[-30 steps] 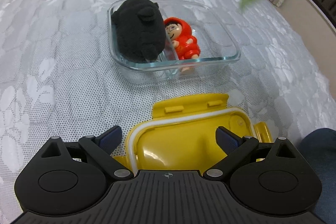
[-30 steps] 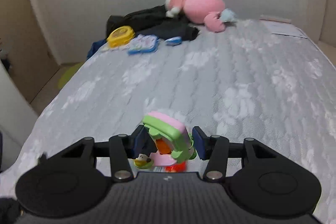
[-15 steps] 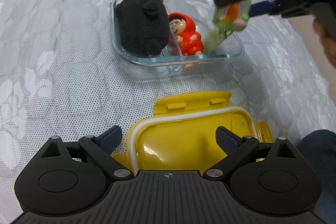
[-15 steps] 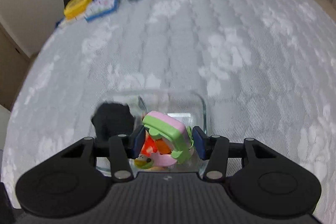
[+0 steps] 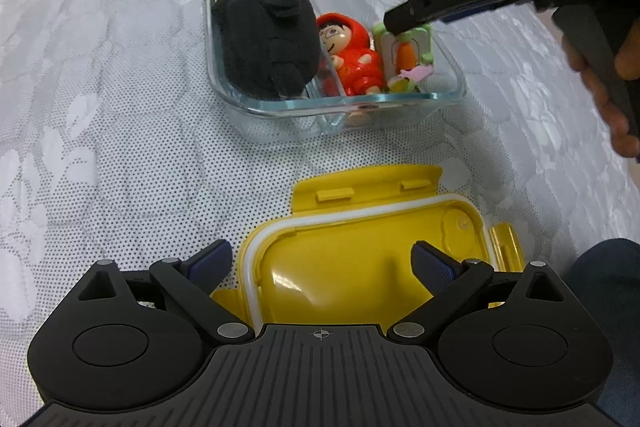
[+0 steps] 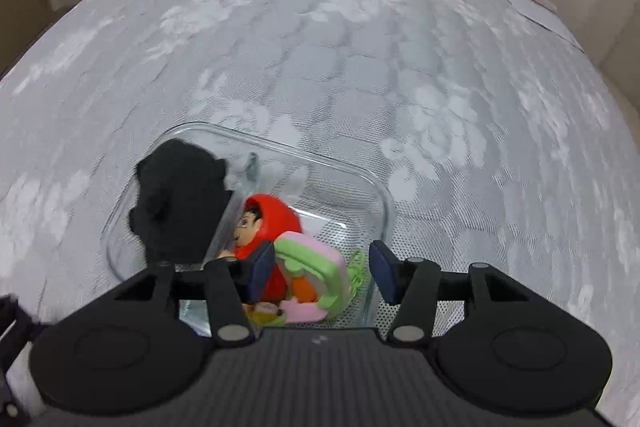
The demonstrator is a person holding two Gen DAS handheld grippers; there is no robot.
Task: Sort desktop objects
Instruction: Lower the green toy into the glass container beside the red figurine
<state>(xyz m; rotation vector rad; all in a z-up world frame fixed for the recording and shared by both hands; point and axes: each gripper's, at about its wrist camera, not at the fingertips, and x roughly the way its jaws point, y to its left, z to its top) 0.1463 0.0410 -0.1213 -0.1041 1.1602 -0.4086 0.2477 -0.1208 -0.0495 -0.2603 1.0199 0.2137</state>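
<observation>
Released from blue pads now spreading apart, the green-and-pink plastic toy with an orange carrot is sitting in the divided clear glass dish beside the red-hooded figurine, while the left gripper is hovering spread over the yellow plastic lid, and the right gripper is straddling the toy.

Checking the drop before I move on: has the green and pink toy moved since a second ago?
Yes. The green and pink toy has come down into the glass container, beside the red figure; right gripper now open.
</observation>
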